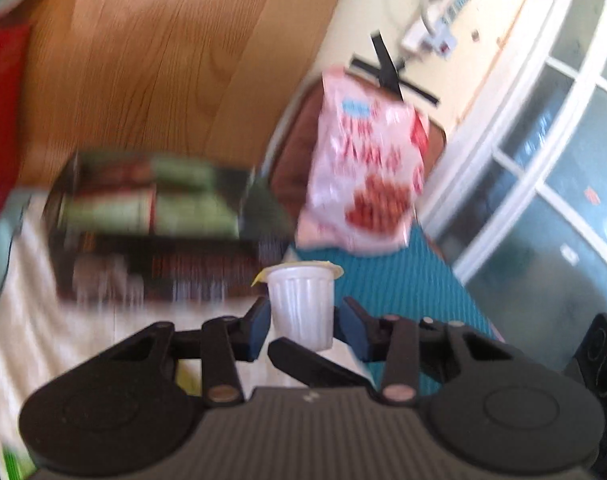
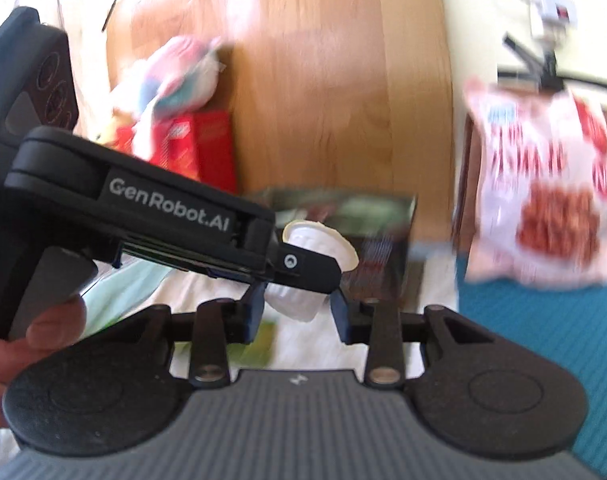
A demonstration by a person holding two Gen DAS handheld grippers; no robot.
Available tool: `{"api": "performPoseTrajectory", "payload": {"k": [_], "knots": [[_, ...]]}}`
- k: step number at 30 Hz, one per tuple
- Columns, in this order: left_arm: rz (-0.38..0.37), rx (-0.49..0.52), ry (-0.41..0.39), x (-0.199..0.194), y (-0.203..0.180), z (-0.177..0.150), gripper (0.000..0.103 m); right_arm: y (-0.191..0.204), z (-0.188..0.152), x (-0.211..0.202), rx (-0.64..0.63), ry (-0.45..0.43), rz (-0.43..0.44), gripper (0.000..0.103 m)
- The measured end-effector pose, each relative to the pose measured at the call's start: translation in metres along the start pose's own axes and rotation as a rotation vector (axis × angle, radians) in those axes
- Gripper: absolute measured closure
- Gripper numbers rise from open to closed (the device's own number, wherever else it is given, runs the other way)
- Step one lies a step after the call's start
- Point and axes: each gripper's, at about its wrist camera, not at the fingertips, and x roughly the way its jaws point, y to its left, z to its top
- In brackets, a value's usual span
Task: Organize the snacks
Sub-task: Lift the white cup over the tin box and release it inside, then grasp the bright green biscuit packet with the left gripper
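The left gripper [image 1: 302,322] and right gripper [image 2: 296,309] both have their jaws closed on one white ribbed cup [image 1: 301,306]; its contents cannot be seen.

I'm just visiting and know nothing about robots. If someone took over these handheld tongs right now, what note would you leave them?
Left tongs: shut on the white cup.
Right tongs: straddling the cup's base, but it is too blurred to tell whether they grip.
Pink snack bag: beyond the cup, at the far edge of the teal mat.
Dark box of green packets: left of the bag.
Red box: on the wooden table.
Done: cup picked up.
Left: set the cup down and sort the rest.
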Motion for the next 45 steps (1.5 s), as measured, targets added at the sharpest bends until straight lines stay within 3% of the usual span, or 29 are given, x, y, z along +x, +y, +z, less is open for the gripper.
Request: {"api": "performPoseTrajectory", "payload": {"k": [5, 8, 11, 12, 17, 19, 22, 28, 31, 35, 38, 40, 42, 45], "knots": [[0.020, -0.047, -0.009, 0.048, 0.016, 0.046, 0.063, -0.026, 0.028, 0.055, -0.052, -0.021, -0.061, 0.064], [0.033, -0.063, 0.013, 0.073, 0.028, 0.053, 0.060, -0.033, 0.029, 0.081, -0.096, -0.019, -0.127, 0.063], [0.075, -0.047, 0.028, 0.086, 0.032, 0.051, 0.049, -0.035, 0.025, 0.084, -0.120, -0.037, -0.178, 0.056], [0.071, -0.048, 0.025, 0.083, 0.033, 0.049, 0.044, -0.036, 0.024, 0.080, -0.108, -0.043, -0.170, 0.056], [0.015, -0.037, -0.046, 0.022, 0.042, 0.033, 0.046, -0.031, 0.018, 0.041, -0.081, -0.078, -0.114, 0.052], [0.013, -0.069, -0.068, -0.009, 0.056, 0.021, 0.045, -0.029, 0.010, 0.027, -0.053, -0.049, -0.042, 0.052], [0.074, -0.130, -0.051, -0.043, 0.080, -0.006, 0.045, -0.025, -0.003, 0.023, 0.025, 0.085, 0.121, 0.052], [0.167, -0.257, -0.007, -0.093, 0.120, -0.075, 0.045, -0.008, -0.034, 0.033, 0.243, 0.347, 0.337, 0.052], [0.160, -0.313, -0.024, -0.113, 0.132, -0.099, 0.045, 0.016, -0.042, 0.028, 0.313, 0.395, 0.429, 0.052], [0.154, -0.359, -0.014, -0.117, 0.140, -0.114, 0.050, 0.059, -0.043, 0.022, 0.190, 0.369, 0.407, 0.052], [0.109, -0.360, -0.001, -0.113, 0.136, -0.120, 0.060, 0.078, -0.043, 0.025, 0.114, 0.360, 0.421, 0.053], [0.119, -0.338, -0.001, -0.110, 0.127, -0.122, 0.060, 0.091, -0.043, 0.022, 0.033, 0.342, 0.372, 0.059], [0.120, -0.296, 0.008, -0.104, 0.114, -0.120, 0.060, 0.091, -0.043, 0.015, 0.012, 0.331, 0.326, 0.061], [0.059, -0.259, 0.021, -0.094, 0.096, -0.117, 0.060, 0.069, -0.046, -0.003, 0.045, 0.298, 0.277, 0.061]]}}
